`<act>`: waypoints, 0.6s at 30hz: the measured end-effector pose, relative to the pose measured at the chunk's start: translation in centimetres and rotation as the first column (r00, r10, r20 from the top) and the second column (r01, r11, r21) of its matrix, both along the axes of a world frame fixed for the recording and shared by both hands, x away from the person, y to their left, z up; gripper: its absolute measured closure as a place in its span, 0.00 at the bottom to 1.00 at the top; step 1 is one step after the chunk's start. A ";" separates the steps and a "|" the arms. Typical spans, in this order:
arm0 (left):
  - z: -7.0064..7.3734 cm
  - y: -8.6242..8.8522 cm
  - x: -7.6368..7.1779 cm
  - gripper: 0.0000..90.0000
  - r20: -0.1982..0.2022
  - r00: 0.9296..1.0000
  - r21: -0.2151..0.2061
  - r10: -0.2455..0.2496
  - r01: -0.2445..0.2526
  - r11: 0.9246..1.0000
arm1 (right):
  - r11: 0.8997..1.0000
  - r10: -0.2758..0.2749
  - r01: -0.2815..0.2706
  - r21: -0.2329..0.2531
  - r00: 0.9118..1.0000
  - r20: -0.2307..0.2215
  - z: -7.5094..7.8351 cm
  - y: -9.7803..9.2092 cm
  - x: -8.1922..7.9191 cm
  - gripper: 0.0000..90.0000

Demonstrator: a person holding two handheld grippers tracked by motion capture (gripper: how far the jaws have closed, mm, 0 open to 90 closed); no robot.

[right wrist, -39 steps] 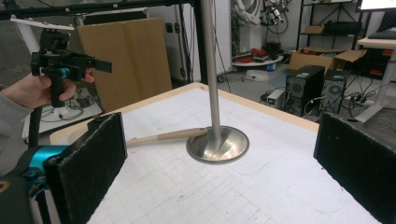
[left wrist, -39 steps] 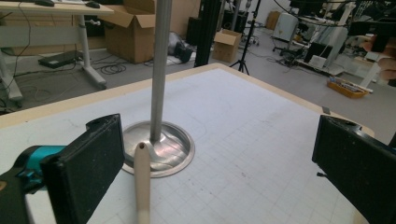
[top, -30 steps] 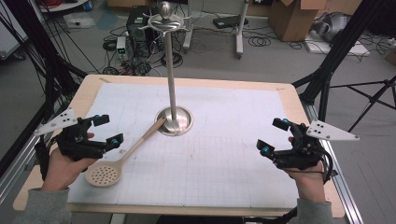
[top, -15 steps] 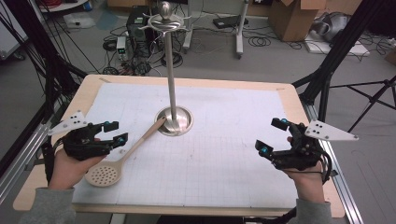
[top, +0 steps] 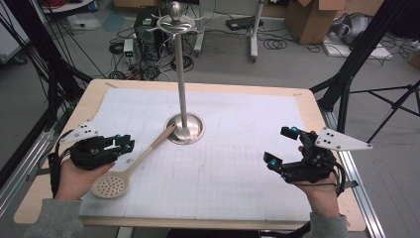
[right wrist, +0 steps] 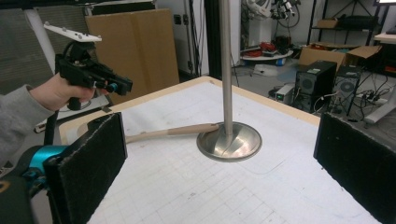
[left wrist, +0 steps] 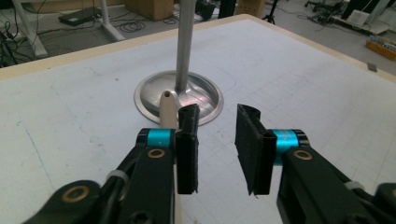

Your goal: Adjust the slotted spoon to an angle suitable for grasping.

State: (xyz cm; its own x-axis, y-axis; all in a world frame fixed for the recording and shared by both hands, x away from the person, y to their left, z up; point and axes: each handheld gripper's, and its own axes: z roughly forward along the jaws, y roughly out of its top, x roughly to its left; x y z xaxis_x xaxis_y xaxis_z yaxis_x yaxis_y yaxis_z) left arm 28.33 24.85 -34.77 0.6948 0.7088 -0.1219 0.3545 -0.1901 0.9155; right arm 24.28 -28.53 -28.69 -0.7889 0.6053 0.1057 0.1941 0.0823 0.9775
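Note:
A wooden slotted spoon (top: 112,185) lies on the white mat, its handle tip (left wrist: 167,103) propped on the round base of a metal stand (top: 184,130). The stand's pole rises to a hooked top (top: 176,17). My left gripper (top: 125,144) hovers just left of the spoon handle, open, with nothing between its pads (left wrist: 217,116). In the left gripper view the handle runs under the left-hand jaw. My right gripper (top: 280,145) is held near the table's right side, wide open and empty (right wrist: 219,140), facing the stand's base (right wrist: 229,140) and the spoon handle (right wrist: 173,132).
The white gridded mat (top: 237,173) covers a wooden table (top: 317,106). Black frame legs, tripods, cables and cardboard boxes stand on the floor around it. In the right gripper view the left gripper (right wrist: 100,79) is held above the table's far corner.
My left gripper has moved right, closer to the spoon handle. The right gripper has barely shifted. The spoon and the stand lie as before.

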 end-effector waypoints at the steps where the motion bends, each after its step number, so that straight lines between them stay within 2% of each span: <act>1: -0.1 -0.1 0.1 0.81 0.000 1.000 0.008 -0.004 0.004 1.000 | 1.000 -0.001 0.001 -0.001 1.000 0.011 0.0 -0.1 0.1 0.02; 4: -0.5 -0.4 0.4 0.87 -0.006 1.000 0.044 -0.007 0.007 0.999 | 1.000 -0.002 0.002 0.002 1.000 0.005 0.0 -0.2 0.0 0.02; 8: -1.3 -1.0 1.1 0.97 -0.026 1.000 0.068 -0.017 0.019 0.998 | 1.000 -0.006 0.006 0.004 1.000 -0.001 -0.1 -0.3 0.0 0.02; 13: -2.5 -1.6 2.1 0.99 -0.049 0.998 0.101 -0.049 0.054 0.993 | 1.000 -0.011 0.011 0.005 1.000 -0.002 -0.1 -0.4 0.0 0.02; 18: -2.9 -1.5 3.1 0.99 -0.050 0.997 0.106 -0.060 0.065 0.992 | 1.000 -0.010 0.010 0.008 1.000 0.002 0.0 -0.4 0.0 0.02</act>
